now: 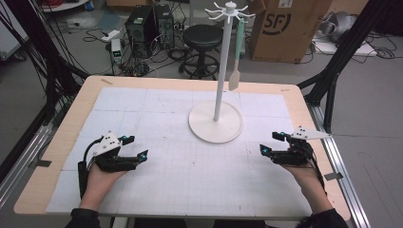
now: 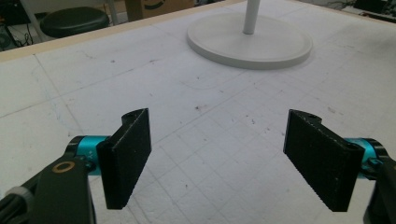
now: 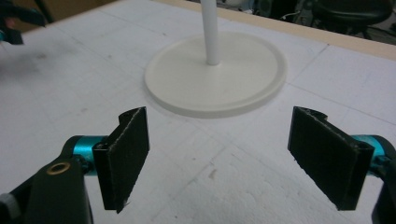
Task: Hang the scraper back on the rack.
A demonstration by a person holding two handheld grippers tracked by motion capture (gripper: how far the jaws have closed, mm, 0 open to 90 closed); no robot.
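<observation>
- My left hand-held gripper (image 1: 134,147) sits released, jaws spread wide with nothing between them, low over the desk (image 1: 62,137), well to the left of the white stand (image 1: 216,121).
- My right hand-held gripper (image 1: 271,143) is equally released and empty, just right of the stand's round base.
- From the stand's top hooks I see a pale spatula (image 1: 236,61) hanging beside the pole.
</observation>
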